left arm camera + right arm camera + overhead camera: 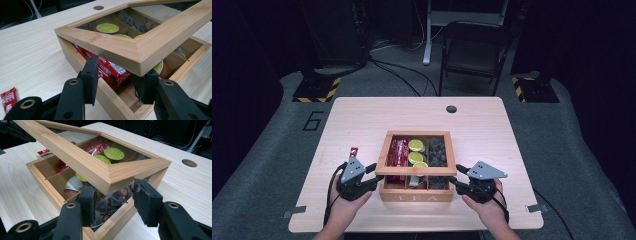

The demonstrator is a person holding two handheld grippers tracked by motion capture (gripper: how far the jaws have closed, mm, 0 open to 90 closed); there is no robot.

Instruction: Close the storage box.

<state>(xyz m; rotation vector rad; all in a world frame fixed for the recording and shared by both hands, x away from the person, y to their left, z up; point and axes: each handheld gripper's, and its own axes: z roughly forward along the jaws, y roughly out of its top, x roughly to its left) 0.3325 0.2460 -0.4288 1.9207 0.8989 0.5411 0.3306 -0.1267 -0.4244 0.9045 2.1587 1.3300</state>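
Lid (416, 170) half-raised over tea box (416, 194) at table (362, 120) front-centre. Left gripper (117, 82) and right gripper (113, 201) each pinch a front lid corner. Box full; lid not seated.

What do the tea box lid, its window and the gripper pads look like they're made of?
Lid: pale wood, maybe bamboo, with fine straight grain, mitred corners and a smooth satin finish. Window: clear glass or acrylic, I can't tell which; the green capsules show through it with faint reflections. Left gripper's pads: matte black foam or soft rubber, going by the rough, slightly crumbled edges.
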